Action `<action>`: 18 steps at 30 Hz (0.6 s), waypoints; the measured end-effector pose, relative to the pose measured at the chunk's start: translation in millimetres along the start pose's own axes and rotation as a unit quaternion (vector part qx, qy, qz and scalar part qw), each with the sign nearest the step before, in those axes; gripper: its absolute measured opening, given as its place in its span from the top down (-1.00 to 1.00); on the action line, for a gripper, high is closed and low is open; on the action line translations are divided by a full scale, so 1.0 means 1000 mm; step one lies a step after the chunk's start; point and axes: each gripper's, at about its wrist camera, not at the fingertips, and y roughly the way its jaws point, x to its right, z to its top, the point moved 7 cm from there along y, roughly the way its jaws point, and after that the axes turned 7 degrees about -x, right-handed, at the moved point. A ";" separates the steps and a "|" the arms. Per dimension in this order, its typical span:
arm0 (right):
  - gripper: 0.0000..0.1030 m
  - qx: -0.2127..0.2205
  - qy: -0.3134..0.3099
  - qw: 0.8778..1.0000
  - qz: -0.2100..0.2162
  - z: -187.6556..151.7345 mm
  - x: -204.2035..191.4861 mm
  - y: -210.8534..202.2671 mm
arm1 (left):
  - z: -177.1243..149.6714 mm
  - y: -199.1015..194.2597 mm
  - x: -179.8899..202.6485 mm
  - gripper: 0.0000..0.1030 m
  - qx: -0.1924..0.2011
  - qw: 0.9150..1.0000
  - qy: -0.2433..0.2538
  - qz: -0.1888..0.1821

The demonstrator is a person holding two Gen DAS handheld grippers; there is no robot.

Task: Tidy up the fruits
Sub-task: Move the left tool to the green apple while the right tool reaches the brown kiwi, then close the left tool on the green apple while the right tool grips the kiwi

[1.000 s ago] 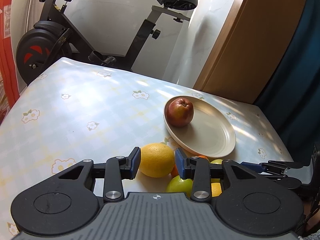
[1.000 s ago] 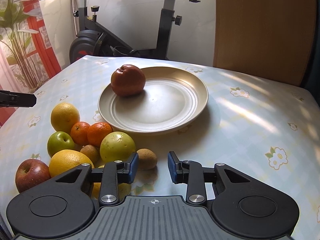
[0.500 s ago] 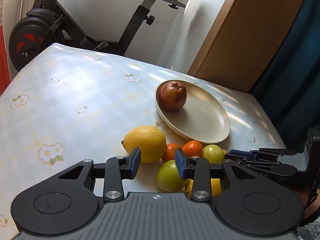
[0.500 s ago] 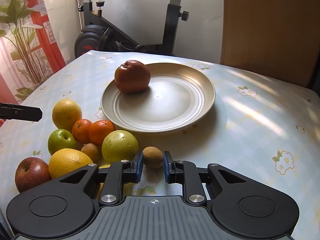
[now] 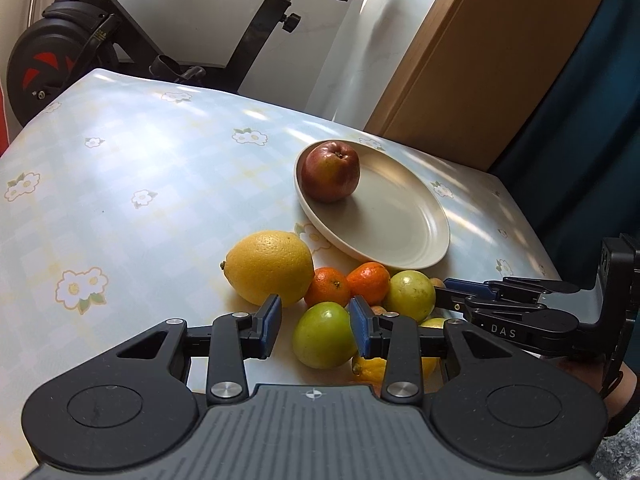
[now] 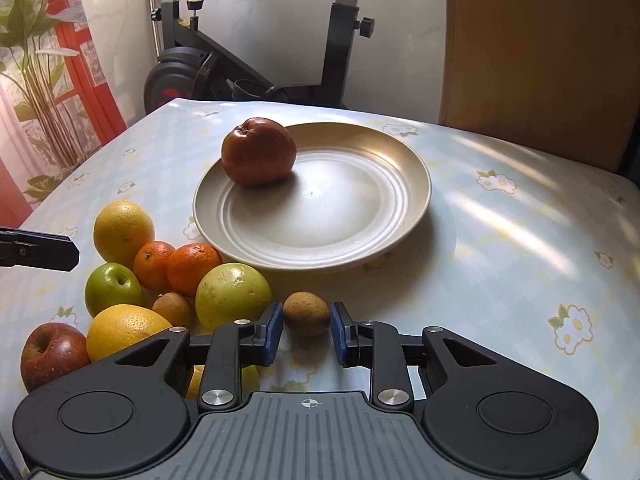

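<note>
Right gripper clamps the kiwi beside the plate

The left gripper [image 5: 314,322] hangs part-open above the green apple [image 5: 324,334], gripping nothing; the right gripper [image 6: 306,326] pinches the small brown kiwi [image 6: 306,314] on the tablecloth [image 6: 500,280], just before the plate [image 6: 408,216].

exercise bike [image 6: 256,64] behind table | wooden panel [image 6: 536,52] right | plant-print curtain [image 6: 36,80] left
</note>
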 end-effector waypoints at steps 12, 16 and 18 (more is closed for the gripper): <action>0.54 0.012 0.021 1.000 -0.007 -0.006 0.007 -0.007 | -0.002 0.010 -0.003 0.23 -0.023 0.999 -0.038 -0.021; 0.54 0.015 0.022 1.000 -0.007 -0.007 0.009 -0.009 | -0.002 0.019 -0.007 0.23 -0.038 0.995 -0.081 -0.044; 0.54 0.016 0.018 1.000 -0.007 -0.006 0.007 -0.010 | -0.001 0.024 -0.008 0.22 -0.042 0.992 -0.104 -0.054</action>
